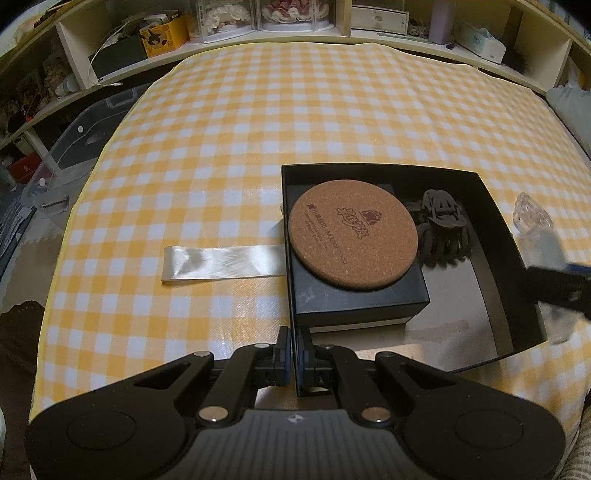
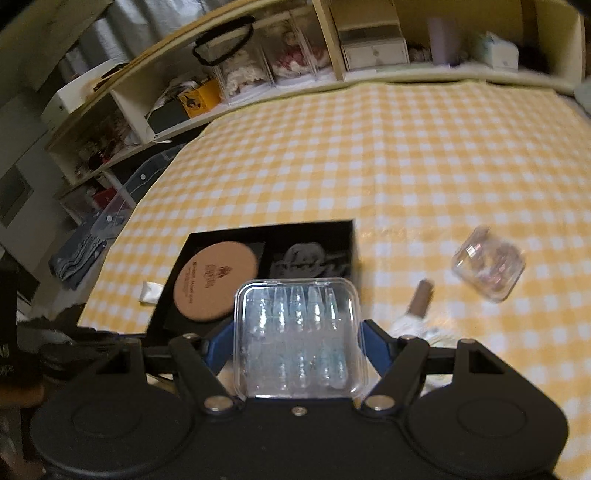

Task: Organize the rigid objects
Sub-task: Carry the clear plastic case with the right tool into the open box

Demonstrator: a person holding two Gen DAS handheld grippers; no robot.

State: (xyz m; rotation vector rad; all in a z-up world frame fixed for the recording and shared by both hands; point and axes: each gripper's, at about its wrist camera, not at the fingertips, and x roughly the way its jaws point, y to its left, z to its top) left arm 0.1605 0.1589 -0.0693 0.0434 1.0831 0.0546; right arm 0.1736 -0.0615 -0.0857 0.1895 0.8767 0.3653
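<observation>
Mid-transfer: right gripper [image 2: 297,339] clamped on clear case [image 2: 297,332], carried above table beside black box [image 1: 495,236]; left gripper [image 1: 294,354] pinched tight on box's near wall. Next, judged: lower case into free space beside coaster [image 1: 352,234], then release

We see a bench [image 1: 258,129] under a yellow-and-white checked cloth. Cluttered pale shelves [image 1: 351,22] line its far edge; a clear plastic bin [image 1: 74,147] sits beside.

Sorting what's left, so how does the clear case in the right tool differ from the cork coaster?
The case is see-through and squarish; the coaster is opaque, brown and round. The case is held in the right tool; the coaster lies in the black box. Both are flat and rigid.
</observation>
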